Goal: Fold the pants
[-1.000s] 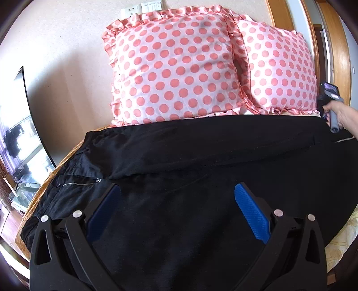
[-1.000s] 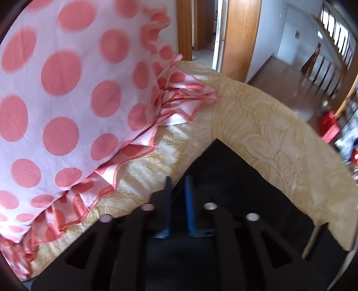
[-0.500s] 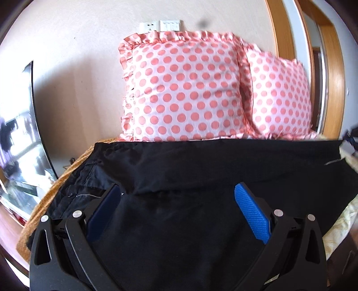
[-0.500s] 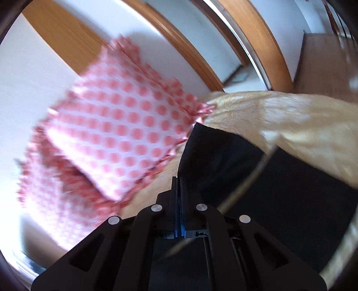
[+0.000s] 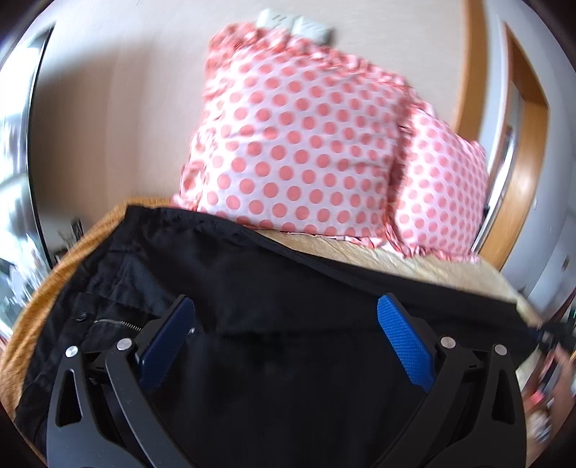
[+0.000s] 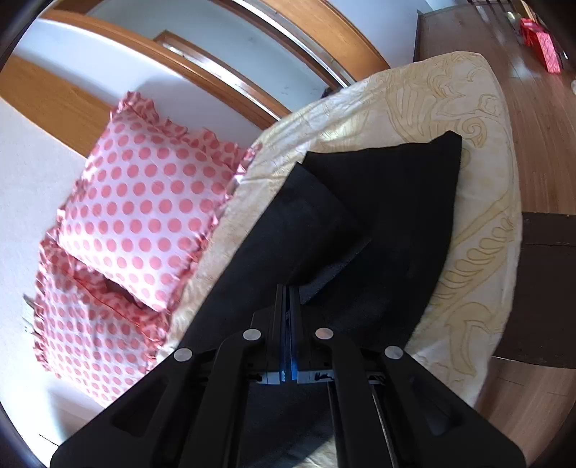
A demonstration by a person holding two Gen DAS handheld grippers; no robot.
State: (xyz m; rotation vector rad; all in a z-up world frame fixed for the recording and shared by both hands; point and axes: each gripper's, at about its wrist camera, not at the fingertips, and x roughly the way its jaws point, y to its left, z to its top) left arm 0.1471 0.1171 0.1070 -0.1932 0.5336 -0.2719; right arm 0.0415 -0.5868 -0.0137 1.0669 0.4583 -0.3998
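Lying across the bed [image 6: 478, 201], the black pants [image 5: 288, 360] spread under the wide-spread left gripper [image 5: 284, 342], while the right gripper [image 6: 287, 291] pinches their lifted fabric.

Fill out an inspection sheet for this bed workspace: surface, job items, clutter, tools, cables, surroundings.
Surface: bed with cream patterned cover.
Job's things: black pants spread across the bed, zipper end near the left tool; one leg end lifted and folded over.
Clutter: two pink polka-dot pillows at the wall.
Grippers: left tool open above the pants; right tool shut on the pants.
Cables: nothing seen.
Surroundings: wall sockets, wooden door frame, wood floor.
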